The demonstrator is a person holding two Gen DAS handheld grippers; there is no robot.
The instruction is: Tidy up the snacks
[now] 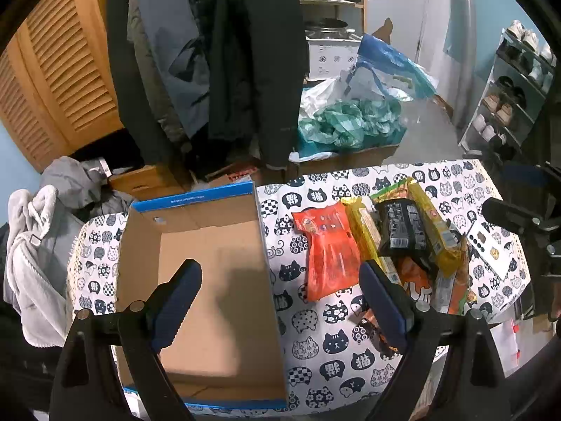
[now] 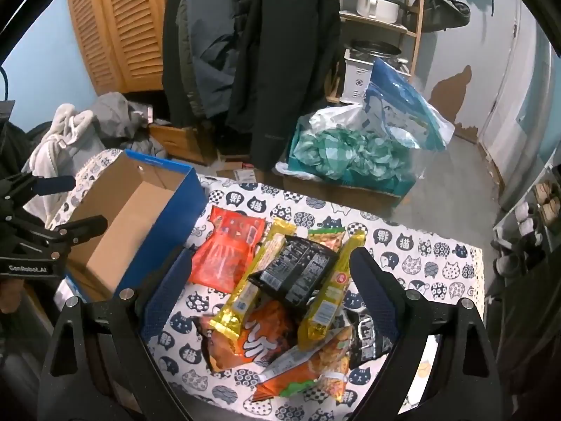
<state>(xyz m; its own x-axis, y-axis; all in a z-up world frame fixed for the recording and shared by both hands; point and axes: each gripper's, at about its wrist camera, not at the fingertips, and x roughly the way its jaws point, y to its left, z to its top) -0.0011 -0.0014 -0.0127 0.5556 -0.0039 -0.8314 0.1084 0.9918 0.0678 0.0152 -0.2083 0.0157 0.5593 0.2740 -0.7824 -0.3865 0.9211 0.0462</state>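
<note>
Left wrist view is filled by an open cardboard box (image 1: pixel 210 280) with blue outer walls, standing on a table under a cat-print cloth (image 1: pixel 326 351). No packet can be seen inside the box. The left gripper (image 1: pixel 280 280) is held above the box's right wall with its jaws wide apart and nothing between them.

Just right of the box, the snacks are seen in a loose heap: a red packet (image 1: pixel 328 252) lying flat and nearest the box, two yellow packets (image 1: pixel 434 224) leaning across each other, a black packet (image 1: pixel 403 228) resting on top of them, and orange packets (image 2: pixel 259 340) underneath at the near side. A phone (image 1: pixel 491 249) lies on the cloth beyond the heap.

From the right wrist view, the right gripper (image 2: pixel 270 287) is seen poised over the heap, its jaws spread and empty, the black packet (image 2: pixel 298 270) lying between the line of its fingers.

The sorting is judged to be at its very start, with the first pick not yet made. The next move is judged to call for the right gripper to be lowered onto the topmost black packet and closed on an edge. Care is called for, since the glossy packets overlap and a neighbour may be dragged along.
</note>
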